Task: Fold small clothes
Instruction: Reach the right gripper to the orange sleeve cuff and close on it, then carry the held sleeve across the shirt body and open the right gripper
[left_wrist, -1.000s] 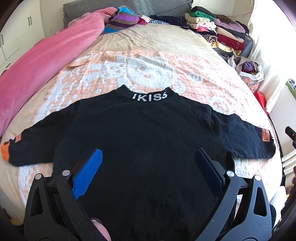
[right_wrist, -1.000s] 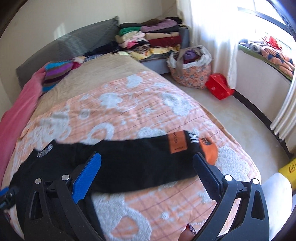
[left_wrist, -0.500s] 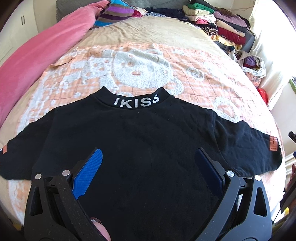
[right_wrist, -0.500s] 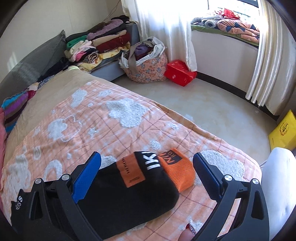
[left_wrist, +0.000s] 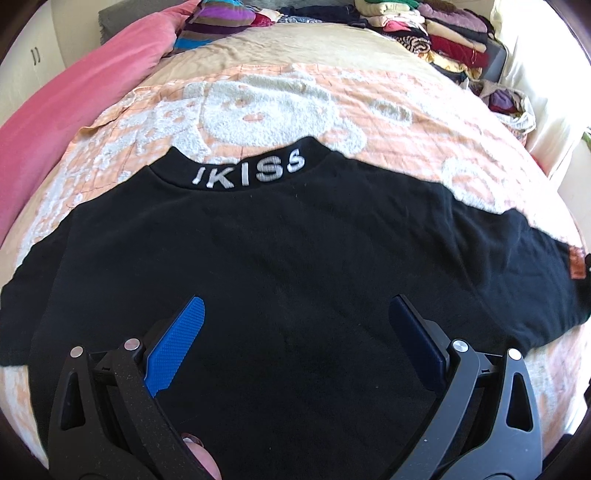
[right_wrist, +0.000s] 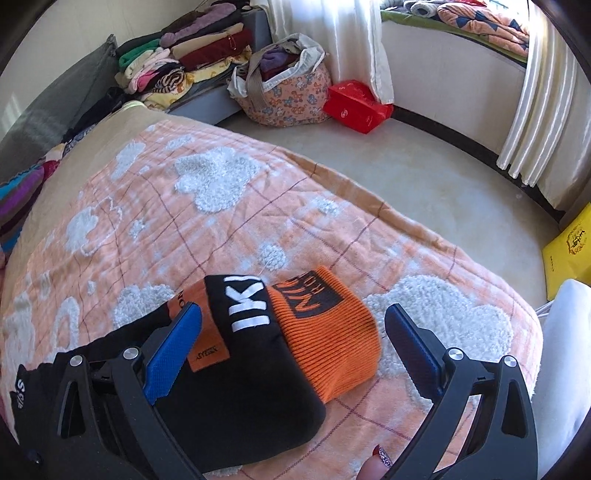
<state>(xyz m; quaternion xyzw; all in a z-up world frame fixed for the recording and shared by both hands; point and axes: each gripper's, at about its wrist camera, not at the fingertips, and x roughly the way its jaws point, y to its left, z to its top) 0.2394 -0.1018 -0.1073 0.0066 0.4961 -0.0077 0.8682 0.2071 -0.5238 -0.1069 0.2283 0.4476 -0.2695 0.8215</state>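
the black sweatshirt (left_wrist: 295, 266) lay flat on the bed (left_wrist: 258, 96); the left hand-held gripper (left_wrist: 295, 317) and right hand-held gripper (right_wrist: 293, 325) hovered with jaws spread, empty, the right over its orange cuff (right_wrist: 328, 332).

Your sweater (left_wrist: 295, 258) lies flat on the blanket (left_wrist: 277, 99), collar at 12 o'clock, sleeves out toward 3 and 9. A quilt (left_wrist: 74, 110) runs along at 10. Folded clothes (left_wrist: 436, 29) sit at 1, seemingly beyond the bed. The bag (right_wrist: 284, 85) stands on the floor (right_wrist: 424, 177).
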